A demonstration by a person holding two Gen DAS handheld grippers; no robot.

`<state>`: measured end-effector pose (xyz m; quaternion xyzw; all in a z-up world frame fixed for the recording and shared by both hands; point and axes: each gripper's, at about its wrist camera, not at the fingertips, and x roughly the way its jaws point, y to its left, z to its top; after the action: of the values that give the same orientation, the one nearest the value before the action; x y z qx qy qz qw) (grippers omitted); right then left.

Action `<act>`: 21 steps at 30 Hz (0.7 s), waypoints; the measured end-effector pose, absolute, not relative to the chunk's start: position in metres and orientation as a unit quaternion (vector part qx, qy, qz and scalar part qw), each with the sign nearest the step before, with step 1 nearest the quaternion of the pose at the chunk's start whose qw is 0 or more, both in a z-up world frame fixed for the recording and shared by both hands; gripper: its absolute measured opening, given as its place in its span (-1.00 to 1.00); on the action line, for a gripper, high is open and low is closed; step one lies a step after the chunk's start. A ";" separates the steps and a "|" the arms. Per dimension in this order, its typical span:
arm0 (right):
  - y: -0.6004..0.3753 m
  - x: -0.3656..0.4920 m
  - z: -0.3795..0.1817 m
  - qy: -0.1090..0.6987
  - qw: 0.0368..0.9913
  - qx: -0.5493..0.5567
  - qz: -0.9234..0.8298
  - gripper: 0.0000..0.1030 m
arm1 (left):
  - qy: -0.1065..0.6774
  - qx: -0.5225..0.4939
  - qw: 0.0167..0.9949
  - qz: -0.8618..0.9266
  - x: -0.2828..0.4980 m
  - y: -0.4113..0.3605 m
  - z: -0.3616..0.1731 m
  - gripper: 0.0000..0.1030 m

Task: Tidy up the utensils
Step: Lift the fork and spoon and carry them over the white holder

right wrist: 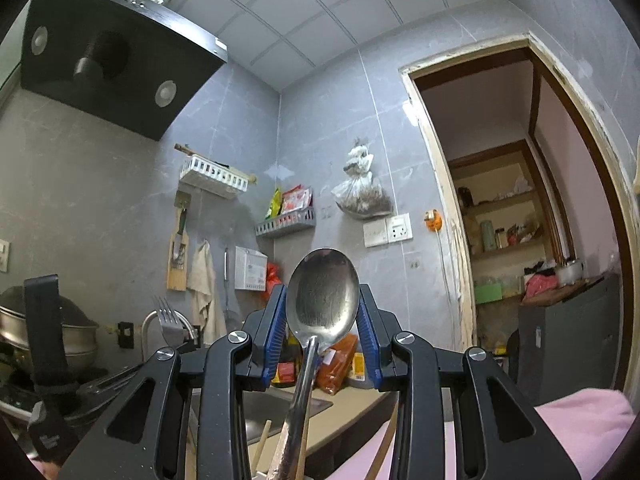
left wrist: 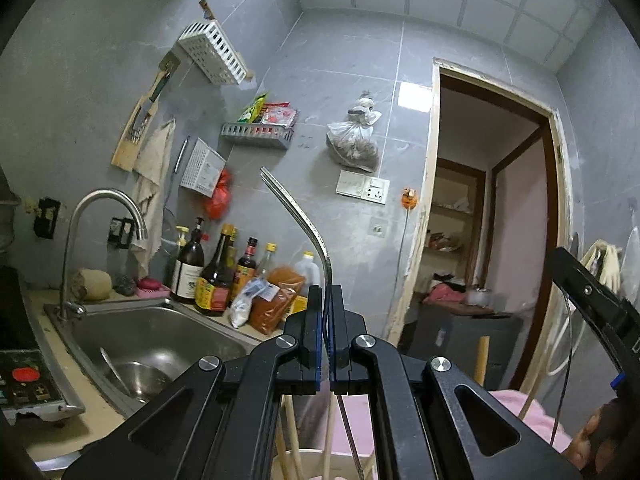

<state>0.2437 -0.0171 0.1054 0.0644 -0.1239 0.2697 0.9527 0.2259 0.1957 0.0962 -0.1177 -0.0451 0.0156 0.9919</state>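
Note:
My left gripper [left wrist: 325, 300] is shut on a metal fork [left wrist: 296, 216], seen edge-on, curving up and to the left; in the right wrist view its tines [right wrist: 167, 316] show at the left. My right gripper [right wrist: 323, 312] is shut on the bowl of a metal spoon [right wrist: 323, 294], held upright with its handle pointing down. Below both grippers stands a pale utensil holder [left wrist: 320, 456] with wooden chopsticks [left wrist: 290, 432] in it. The right gripper's body [left wrist: 596, 300] shows at the right of the left wrist view.
A steel sink [left wrist: 160, 344] with a faucet [left wrist: 100, 208] and a ladle is at the left. Sauce bottles [left wrist: 216, 272] and spice bags stand behind it. Wall racks, a range hood [right wrist: 116, 56], a wok [right wrist: 48, 332] and a doorway [left wrist: 492, 216] surround. Pink cloth [right wrist: 584, 428] lies low right.

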 end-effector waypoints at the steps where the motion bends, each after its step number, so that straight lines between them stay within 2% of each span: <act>1: -0.016 0.246 0.104 -0.120 0.953 0.067 0.270 -0.39 | -0.044 -0.113 0.992 0.017 0.226 0.193 0.094 -0.99; 21: 0.003 0.249 0.068 -0.073 0.961 0.007 0.266 -0.38 | 0.016 -0.087 0.996 -0.001 0.233 0.183 0.062 -0.98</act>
<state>0.2492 0.0031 0.0683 0.0075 -0.0725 0.2660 0.9612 0.2329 0.1831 0.0619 -0.0874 0.0164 -0.0008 0.9960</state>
